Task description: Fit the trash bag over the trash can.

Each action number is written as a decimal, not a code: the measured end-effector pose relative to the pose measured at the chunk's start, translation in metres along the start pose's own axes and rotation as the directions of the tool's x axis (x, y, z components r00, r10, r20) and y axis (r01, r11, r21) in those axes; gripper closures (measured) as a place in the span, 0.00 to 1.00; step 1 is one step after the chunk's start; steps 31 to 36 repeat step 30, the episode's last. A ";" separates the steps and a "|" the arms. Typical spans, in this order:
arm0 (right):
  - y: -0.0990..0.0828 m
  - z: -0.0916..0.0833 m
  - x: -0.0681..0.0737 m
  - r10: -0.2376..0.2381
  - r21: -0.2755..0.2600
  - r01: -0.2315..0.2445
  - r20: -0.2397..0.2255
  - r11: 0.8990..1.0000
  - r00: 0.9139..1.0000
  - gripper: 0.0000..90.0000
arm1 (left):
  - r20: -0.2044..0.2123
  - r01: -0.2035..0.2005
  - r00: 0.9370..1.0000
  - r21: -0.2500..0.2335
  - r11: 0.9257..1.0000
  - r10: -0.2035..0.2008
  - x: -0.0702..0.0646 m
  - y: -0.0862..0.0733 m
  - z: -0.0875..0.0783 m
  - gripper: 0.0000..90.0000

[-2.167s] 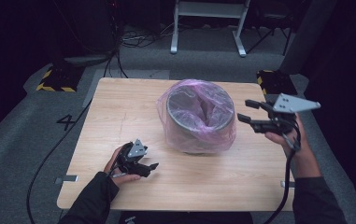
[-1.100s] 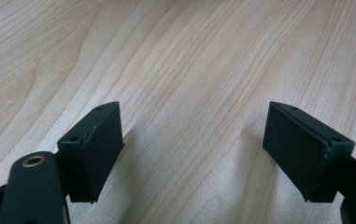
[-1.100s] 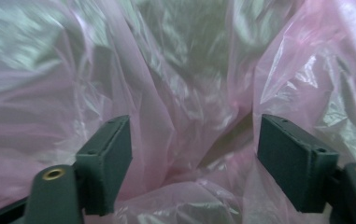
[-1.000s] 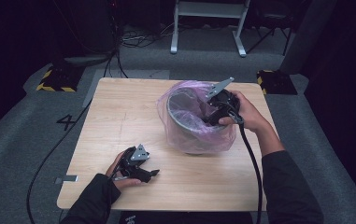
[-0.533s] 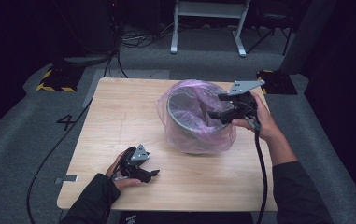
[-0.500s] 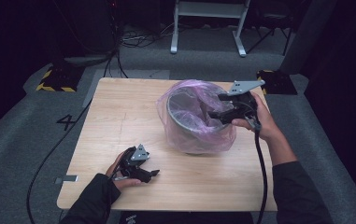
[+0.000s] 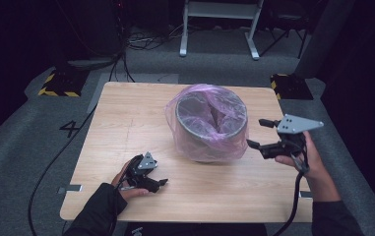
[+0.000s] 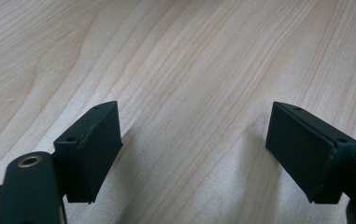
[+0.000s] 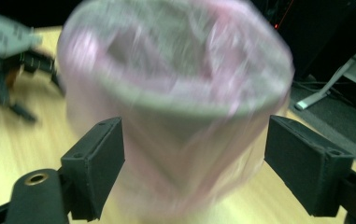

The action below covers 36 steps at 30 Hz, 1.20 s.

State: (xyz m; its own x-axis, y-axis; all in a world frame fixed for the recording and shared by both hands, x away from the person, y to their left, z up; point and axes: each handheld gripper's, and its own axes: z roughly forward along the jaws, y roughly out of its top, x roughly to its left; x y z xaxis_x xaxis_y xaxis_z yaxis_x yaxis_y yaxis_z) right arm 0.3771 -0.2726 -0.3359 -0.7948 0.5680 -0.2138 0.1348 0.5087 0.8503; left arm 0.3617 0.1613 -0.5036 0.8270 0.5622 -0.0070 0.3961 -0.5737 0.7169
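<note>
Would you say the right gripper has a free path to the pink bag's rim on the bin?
Probably yes: the right gripper is open beside the bin, with nothing between it and the pink bag.

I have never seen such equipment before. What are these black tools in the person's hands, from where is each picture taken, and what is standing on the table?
A person sits at a wooden table and holds a hand tool with two black jaws, called a gripper, in each hand. No robot arm is involved.

The high view looks down from above the person's side. The left gripper rests low on the table near the front edge. The right gripper is held in the air beside the bin.

The other two pictures come from small cameras riding on the grippers, looking along their jaws. In the left gripper view the jaws stand apart over bare wood. In the right gripper view, which is blurred, the jaws stand apart with the bin beyond them.

On the table stands a round grey bin lined with a thin pink plastic bag. Neither gripper holds anything.
</note>
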 end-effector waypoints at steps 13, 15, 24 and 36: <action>-0.096 0.020 0.024 0.070 0.165 -0.068 -0.005 0.984 0.998 0.21 | -0.001 0.000 1.000 -0.001 1.000 0.000 0.000 0.000 0.000 0.20; -0.110 0.025 0.026 0.087 0.188 -0.084 -0.004 0.979 0.996 0.21 | -0.002 0.001 1.000 -0.001 1.000 -0.001 0.000 0.000 0.000 0.20; -0.154 0.040 0.029 0.170 0.263 -0.157 -0.026 0.952 0.985 0.20 | 0.000 0.001 1.000 -0.001 1.000 -0.001 0.000 0.000 0.000 0.20; -0.165 0.040 0.028 0.213 0.247 -0.198 -0.038 0.949 0.976 0.18 | 0.003 0.000 1.000 0.000 1.000 0.000 0.000 0.000 0.000 0.19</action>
